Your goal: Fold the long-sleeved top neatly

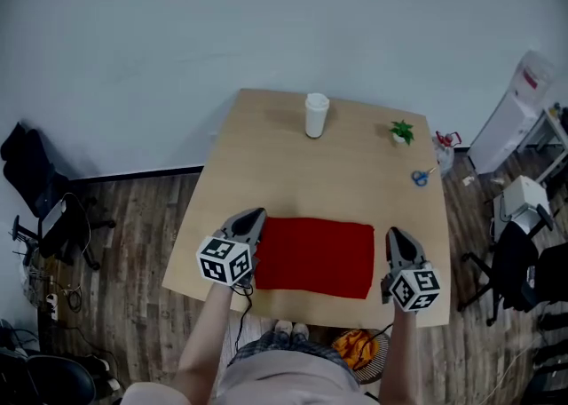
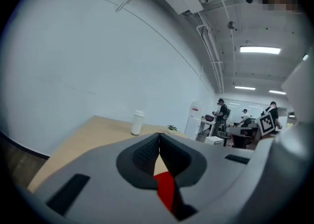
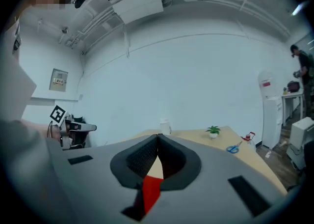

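Top (image 1: pixel 315 257) folded; left gripper (image 1: pixel 256 217) and right gripper (image 1: pixel 394 234) clamped shut, empty.
A low swing could snag and unfold it.

Jaws of the right hand-held gripper (image 3: pixel 158 137) are seen closed, tips touching, nothing pinched. The red top (image 3: pixel 151 191) is glimpsed through the gap beneath them. On the tabletop (image 3: pixel 255 161), a white cup (image 3: pixel 165 126) is seen by the far edge, with a small plant (image 3: pixel 213 130) and blue scissors (image 3: pixel 233 148) toward the right edge.
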A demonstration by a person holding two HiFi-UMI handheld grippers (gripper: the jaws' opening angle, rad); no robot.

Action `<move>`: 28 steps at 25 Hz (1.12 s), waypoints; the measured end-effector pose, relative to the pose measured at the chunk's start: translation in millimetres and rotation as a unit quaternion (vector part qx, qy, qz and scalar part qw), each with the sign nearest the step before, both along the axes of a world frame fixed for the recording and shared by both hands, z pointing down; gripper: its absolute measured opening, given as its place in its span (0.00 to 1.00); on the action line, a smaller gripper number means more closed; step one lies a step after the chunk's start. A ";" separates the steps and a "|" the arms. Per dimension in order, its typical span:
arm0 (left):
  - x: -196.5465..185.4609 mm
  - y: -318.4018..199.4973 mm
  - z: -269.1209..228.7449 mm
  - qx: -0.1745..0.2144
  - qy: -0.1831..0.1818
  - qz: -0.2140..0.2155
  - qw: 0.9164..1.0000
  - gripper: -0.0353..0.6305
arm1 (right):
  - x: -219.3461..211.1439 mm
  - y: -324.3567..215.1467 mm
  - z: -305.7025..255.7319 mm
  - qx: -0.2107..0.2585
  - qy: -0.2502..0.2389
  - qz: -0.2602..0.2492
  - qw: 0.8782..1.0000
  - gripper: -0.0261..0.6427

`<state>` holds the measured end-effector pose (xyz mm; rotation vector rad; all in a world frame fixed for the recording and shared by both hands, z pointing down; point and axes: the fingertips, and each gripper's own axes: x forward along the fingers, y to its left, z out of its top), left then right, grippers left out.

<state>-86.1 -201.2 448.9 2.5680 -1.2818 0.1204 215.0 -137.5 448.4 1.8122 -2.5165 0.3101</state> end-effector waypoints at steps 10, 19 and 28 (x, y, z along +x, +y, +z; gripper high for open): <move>-0.4 -3.8 -37.4 0.087 -0.030 -0.060 0.994 0.06 | 21.3 6.2 -39.1 0.072 0.035 0.107 0.991 0.05; -2.5 -7.9 -35.3 0.080 -0.028 -0.062 0.995 0.06 | 34.1 7.1 -33.0 0.066 0.040 0.126 0.989 0.05; 0.6 -6.7 -29.1 0.073 -0.027 -0.063 0.995 0.06 | 33.5 6.9 -31.6 0.063 0.045 0.122 0.990 0.05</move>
